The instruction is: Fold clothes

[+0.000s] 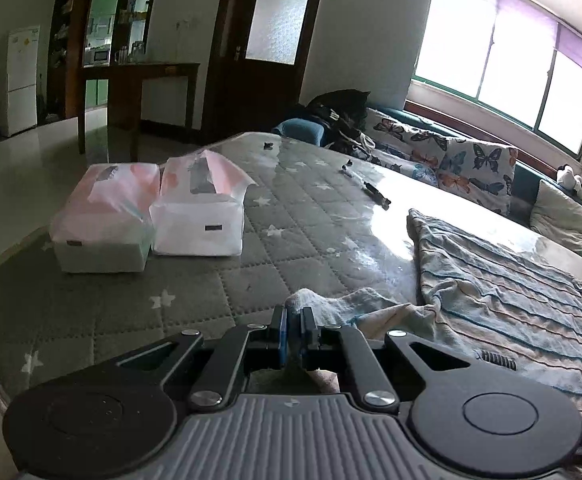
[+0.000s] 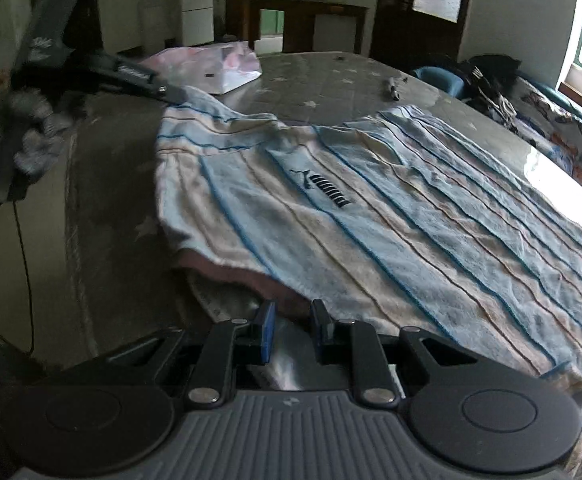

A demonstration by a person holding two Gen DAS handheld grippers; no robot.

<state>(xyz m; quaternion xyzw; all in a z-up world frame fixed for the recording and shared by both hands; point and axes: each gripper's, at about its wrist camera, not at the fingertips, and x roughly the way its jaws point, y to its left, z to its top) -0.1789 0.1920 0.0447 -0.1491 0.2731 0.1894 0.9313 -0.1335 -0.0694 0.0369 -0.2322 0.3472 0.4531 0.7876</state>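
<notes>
Between the nearly closed fingers of the left gripper (image 1: pixel 295 330) sits a corner of the pale blue and cream striped cotton shirt (image 2: pixel 371 216); the rest lies spread ahead and to their right on the grey star-quilted table cover (image 1: pixel 171 280). The right gripper (image 2: pixel 291 332) stands narrowly parted over the shirt's near hem, grip unclear. A thin pinch could slip under a sideways tug. Ahead-left of the left fingers, two white plastic-wrapped boxes (image 1: pixel 151 220) crowd the folding room; rightward is free.
</notes>
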